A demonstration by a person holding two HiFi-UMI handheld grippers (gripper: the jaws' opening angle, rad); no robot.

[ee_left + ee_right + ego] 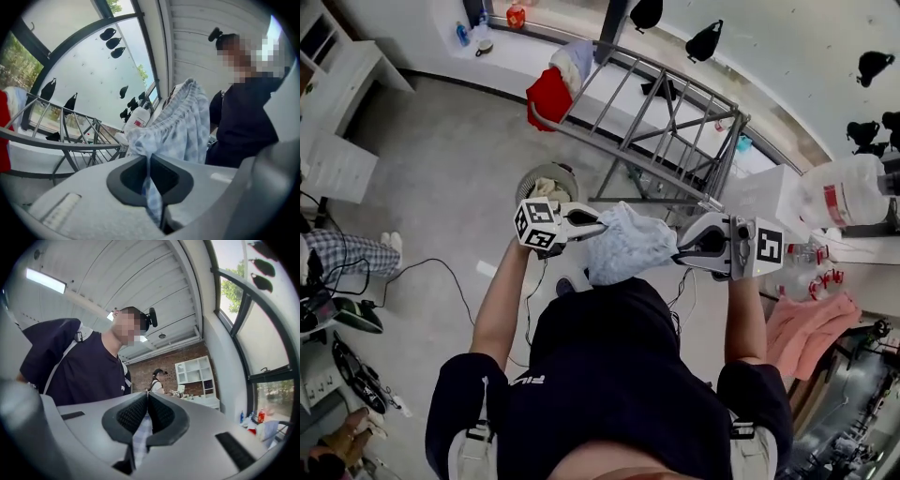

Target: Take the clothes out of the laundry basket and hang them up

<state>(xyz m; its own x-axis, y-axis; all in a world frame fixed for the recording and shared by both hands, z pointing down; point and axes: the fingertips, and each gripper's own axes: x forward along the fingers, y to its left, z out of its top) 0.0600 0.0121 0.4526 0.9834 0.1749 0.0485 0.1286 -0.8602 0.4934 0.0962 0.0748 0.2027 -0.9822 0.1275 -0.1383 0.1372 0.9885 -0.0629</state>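
Observation:
A pale blue checked garment (pixel 627 243) hangs stretched between my two grippers, in front of my chest. My left gripper (pixel 602 226) is shut on its left edge; in the left gripper view the cloth (pixel 183 125) runs down through the closed jaws (pixel 149 164). On the garment's right edge my right gripper (pixel 679 251) is shut, with a strip of checked cloth (pixel 141 438) pinched between the pads (pixel 147 397). The round laundry basket (pixel 546 182) stands on the floor below, a pale cloth still inside. Beyond it is the metal drying rack (pixel 667 127).
A red garment (pixel 548 97) and a white and blue one (pixel 574 60) hang over the rack's left end. Pink cloth (pixel 811 330) and plastic bottles (pixel 848 192) lie at the right. Someone's legs (pixel 349 253) and cables are on the floor at left. Another person (pixel 156 379) stands far behind.

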